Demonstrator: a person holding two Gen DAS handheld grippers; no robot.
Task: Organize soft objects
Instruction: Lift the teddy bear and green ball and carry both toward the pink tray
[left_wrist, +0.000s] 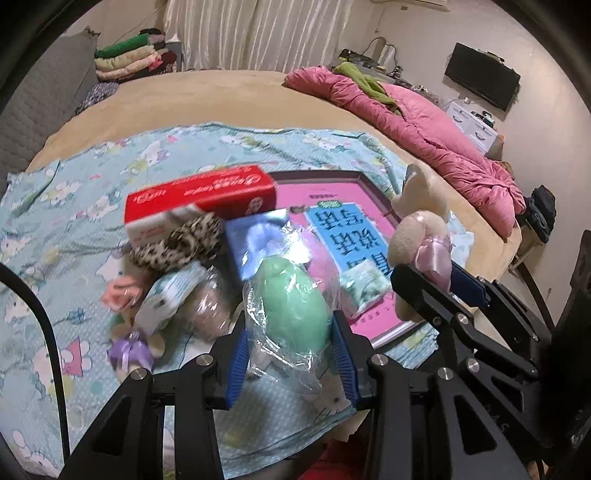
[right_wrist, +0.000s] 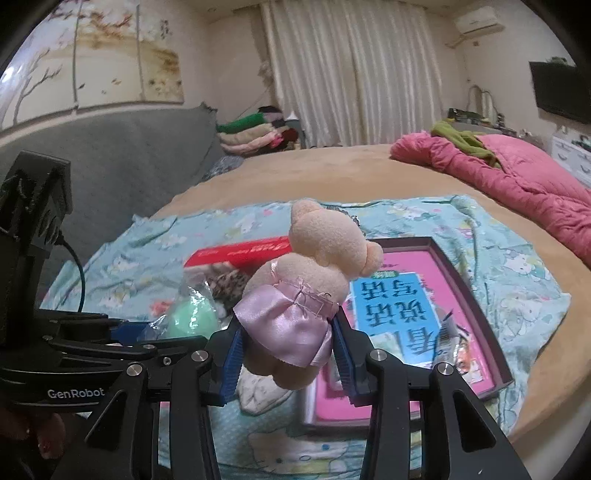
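Note:
My left gripper (left_wrist: 291, 354) is shut on a green soft object in a clear plastic bag (left_wrist: 295, 299), held above the blue patterned cloth (left_wrist: 74, 206). My right gripper (right_wrist: 288, 354) is shut on a beige plush bear in a pink satin dress (right_wrist: 310, 280), held above the pink tray (right_wrist: 476, 295). The bear also shows in the left wrist view (left_wrist: 421, 229). To the left lies a pile: a leopard-print scrunchie (left_wrist: 181, 240), a pink soft item (left_wrist: 118, 291), a bagged beige item (left_wrist: 210, 310) and a small purple-dressed plush (left_wrist: 133, 347).
A red and white box (left_wrist: 199, 199) lies behind the pile. The pink tray (left_wrist: 325, 184) holds a blue-labelled book (left_wrist: 354, 229) and a small packet (left_wrist: 364, 288). A pink quilt (left_wrist: 424, 122) lies at the bed's right. Folded clothes (left_wrist: 125, 59) are stacked at back left.

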